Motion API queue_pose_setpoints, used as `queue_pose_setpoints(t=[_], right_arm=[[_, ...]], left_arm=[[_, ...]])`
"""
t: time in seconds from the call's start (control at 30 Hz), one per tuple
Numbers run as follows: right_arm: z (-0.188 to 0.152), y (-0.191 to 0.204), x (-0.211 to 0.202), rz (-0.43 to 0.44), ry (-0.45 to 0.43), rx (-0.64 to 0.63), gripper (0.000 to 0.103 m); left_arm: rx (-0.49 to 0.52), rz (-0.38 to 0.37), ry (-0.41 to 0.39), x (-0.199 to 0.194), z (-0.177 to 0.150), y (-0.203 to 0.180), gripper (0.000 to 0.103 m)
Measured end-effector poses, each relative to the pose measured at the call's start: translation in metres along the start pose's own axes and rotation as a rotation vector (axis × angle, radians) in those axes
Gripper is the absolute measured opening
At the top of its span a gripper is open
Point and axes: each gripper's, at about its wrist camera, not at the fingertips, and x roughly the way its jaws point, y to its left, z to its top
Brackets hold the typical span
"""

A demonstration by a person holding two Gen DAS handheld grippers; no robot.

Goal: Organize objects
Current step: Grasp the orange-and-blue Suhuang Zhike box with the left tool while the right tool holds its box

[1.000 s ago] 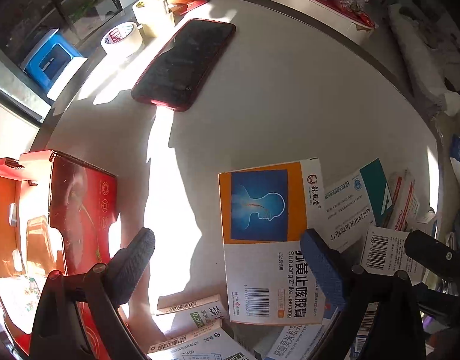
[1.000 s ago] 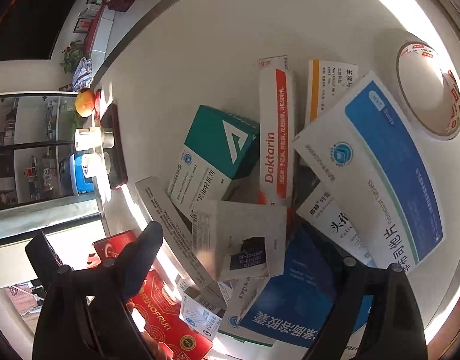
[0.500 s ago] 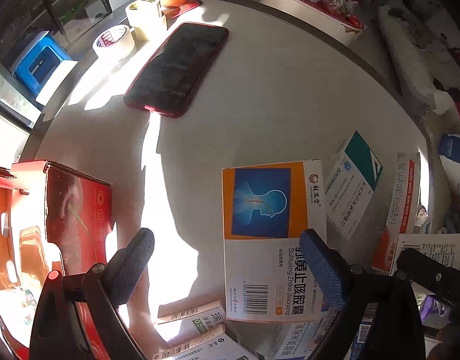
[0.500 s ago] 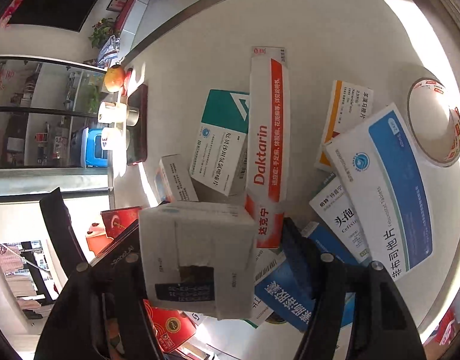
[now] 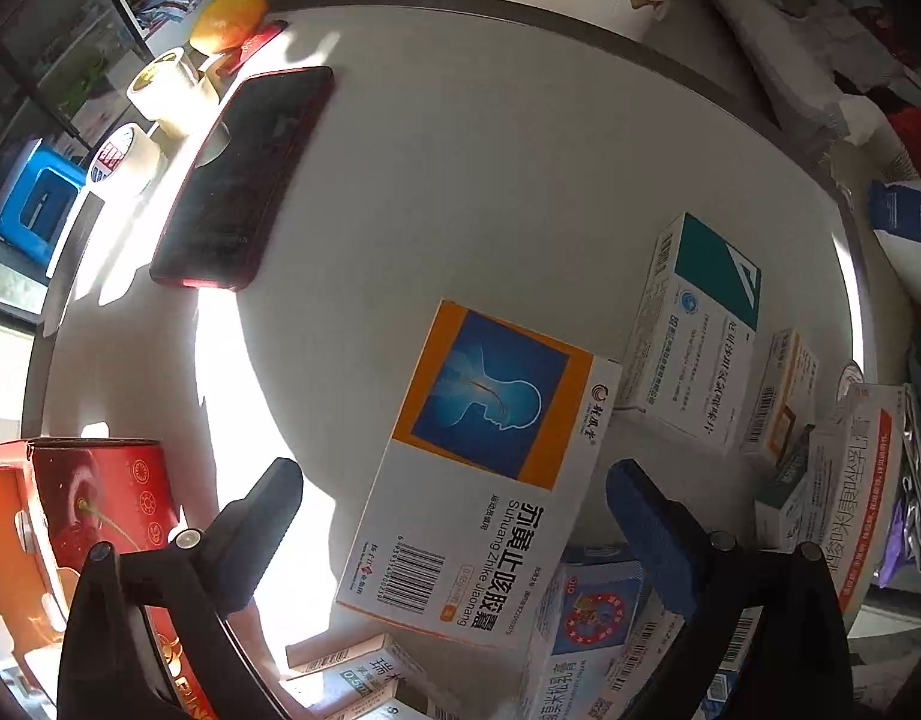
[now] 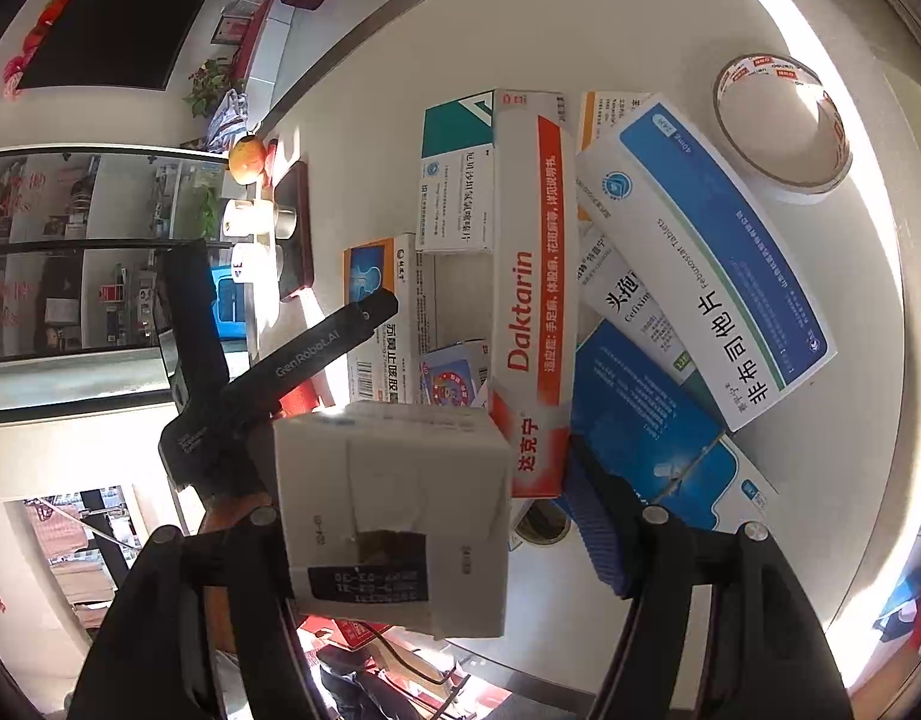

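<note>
Right tongs grip one white box (three tape rolls visible).

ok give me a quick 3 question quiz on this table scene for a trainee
1. True or false: the right gripper holds a white box.
2. Which lies under the left gripper? A) orange and blue box B) a tape roll C) the red phone
3. What brand name is printed in Latin letters on the long red and white box?

Key: 1 true; 2 A; 3 Daktarin
</note>
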Motion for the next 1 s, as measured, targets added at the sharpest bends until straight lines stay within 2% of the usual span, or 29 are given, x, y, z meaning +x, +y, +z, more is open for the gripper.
queue_pose_setpoints(t=[0.07, 0.1, 0.23, 0.37, 0.43, 0.53, 0.6, 0.63, 0.77, 0.8, 0.83, 0.9, 1.0], right_arm=[[-0.002, 0.003, -0.002, 0.002, -0.006, -0.009, 0.068], [-0.003, 0.005, -0.003, 0.003, -0.008, -0.015, 0.068], [-0.005, 0.010, -0.006, 0.018, -0.012, -0.018, 0.068], [-0.010, 0.017, -0.011, 0.036, -0.018, -0.030, 0.068], [-0.012, 0.020, -0.012, 0.040, -0.018, -0.037, 0.068], [-0.015, 0.023, -0.015, 0.043, -0.020, -0.040, 0.068], [-0.018, 0.025, -0.017, 0.040, -0.022, -0.047, 0.068], [-0.019, 0.025, -0.019, 0.037, -0.025, -0.053, 0.068], [-0.024, 0.024, -0.020, 0.017, -0.016, -0.058, 0.068], [-0.025, 0.024, -0.020, 0.013, -0.015, -0.058, 0.068], [-0.026, 0.024, -0.021, 0.011, -0.014, -0.061, 0.068], [-0.031, 0.026, -0.022, -0.003, -0.017, -0.080, 0.068], [-0.038, 0.028, -0.023, -0.023, -0.020, -0.106, 0.068]], left_arm=[[0.016, 0.005, 0.029, 0.011, -0.001, 0.002, 0.103], [0.014, -0.019, 0.031, 0.014, -0.002, 0.004, 0.103], [0.037, -0.045, 0.007, 0.015, 0.001, 0.004, 0.103], [0.115, -0.009, 0.009, 0.010, 0.001, -0.007, 0.103], [0.154, -0.032, 0.011, 0.010, -0.003, -0.014, 0.103], [0.206, 0.007, 0.061, 0.026, -0.008, -0.022, 0.103], [0.189, 0.004, 0.097, 0.037, -0.011, -0.018, 0.103], [0.172, 0.002, 0.073, 0.035, -0.012, -0.015, 0.103], [0.196, 0.002, 0.069, 0.034, -0.012, -0.015, 0.103], [0.205, -0.001, 0.056, 0.031, -0.013, -0.016, 0.099], [0.211, -0.006, 0.029, 0.026, -0.014, -0.017, 0.083], [0.221, 0.010, 0.002, 0.018, -0.014, -0.020, 0.082], [0.187, -0.026, -0.018, 0.005, -0.019, -0.017, 0.082]])
